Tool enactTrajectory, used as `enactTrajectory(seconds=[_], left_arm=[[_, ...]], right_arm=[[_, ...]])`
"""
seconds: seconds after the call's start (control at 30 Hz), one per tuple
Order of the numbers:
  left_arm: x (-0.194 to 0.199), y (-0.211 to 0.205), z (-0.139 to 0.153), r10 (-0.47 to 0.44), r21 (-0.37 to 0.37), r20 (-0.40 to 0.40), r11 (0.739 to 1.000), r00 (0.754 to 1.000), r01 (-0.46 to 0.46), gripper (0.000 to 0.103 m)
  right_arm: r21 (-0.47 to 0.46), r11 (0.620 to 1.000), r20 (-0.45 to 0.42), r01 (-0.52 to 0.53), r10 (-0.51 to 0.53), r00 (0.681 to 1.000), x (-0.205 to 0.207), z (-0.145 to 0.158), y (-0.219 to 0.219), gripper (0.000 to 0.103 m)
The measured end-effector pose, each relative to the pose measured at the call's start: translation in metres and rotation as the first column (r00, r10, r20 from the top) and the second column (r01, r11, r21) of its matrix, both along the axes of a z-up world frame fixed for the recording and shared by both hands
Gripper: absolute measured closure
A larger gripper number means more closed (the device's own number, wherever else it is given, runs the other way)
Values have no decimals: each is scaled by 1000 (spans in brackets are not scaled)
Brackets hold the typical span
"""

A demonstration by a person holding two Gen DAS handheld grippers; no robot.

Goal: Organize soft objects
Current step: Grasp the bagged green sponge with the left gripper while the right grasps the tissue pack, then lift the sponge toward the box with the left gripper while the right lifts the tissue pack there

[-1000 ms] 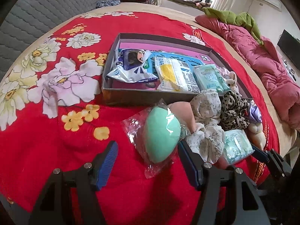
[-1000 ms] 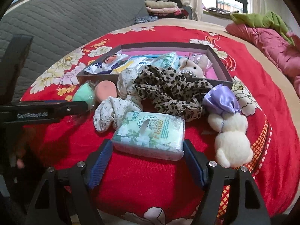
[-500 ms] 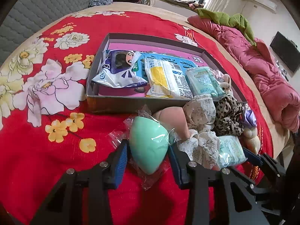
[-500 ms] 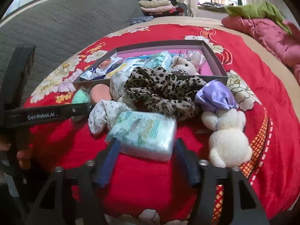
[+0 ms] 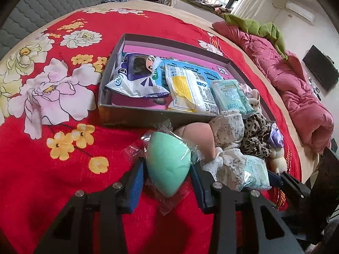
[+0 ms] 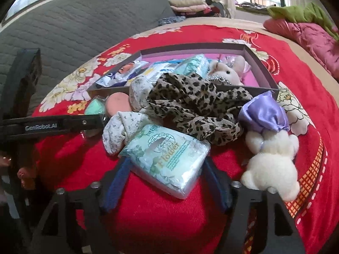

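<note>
My left gripper is shut on a mint green sponge in clear wrap, just in front of the grey box. My right gripper is shut on a pale green tissue pack, tilted and lifted at its near end. Beside them lie a peach sponge, floral white cloth, a leopard scarf and a white plush with a purple bow. The box holds snack bags, a tissue pack and a small plush.
The red flowered bedspread covers the bed. A pink quilt lies along the right. A grey padded headboard stands behind. The left gripper's arm crosses the right wrist view.
Both grippers have closed: the left onto the green sponge, the right onto the tissue pack, which has tilted up. Both moved slightly toward the box.
</note>
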State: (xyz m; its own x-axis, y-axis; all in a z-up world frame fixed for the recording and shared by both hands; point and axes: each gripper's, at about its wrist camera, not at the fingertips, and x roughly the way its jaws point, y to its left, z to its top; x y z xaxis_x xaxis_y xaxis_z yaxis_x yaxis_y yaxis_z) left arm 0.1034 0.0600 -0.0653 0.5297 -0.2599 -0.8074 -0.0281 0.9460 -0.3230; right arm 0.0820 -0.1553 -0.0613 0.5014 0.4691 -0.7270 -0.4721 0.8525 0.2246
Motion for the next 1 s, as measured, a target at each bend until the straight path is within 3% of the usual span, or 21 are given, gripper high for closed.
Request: enactTrajectory(seconds=[0.13,0.33,0.7,1.0], left_arm=[[0,0,1,1,4,4,1000,1000,-1,62],[-3,3,6,12,-13,17,1000,1000,-11,64],[-11,5,20,28,-28,64,999,998,-26,64],[-20,8,38,49,-13,136,999,990,-48,64]], right_arm=[[15,1000,-1,5,-5,1000,-2,5,-5,53],[3,1000,39,3,-3,999,-12,16,-9,61],[30,999,69,32,-34,997,-17,30,-21,65],[35,998,152,46,-50,987,-19,52,-23,68]])
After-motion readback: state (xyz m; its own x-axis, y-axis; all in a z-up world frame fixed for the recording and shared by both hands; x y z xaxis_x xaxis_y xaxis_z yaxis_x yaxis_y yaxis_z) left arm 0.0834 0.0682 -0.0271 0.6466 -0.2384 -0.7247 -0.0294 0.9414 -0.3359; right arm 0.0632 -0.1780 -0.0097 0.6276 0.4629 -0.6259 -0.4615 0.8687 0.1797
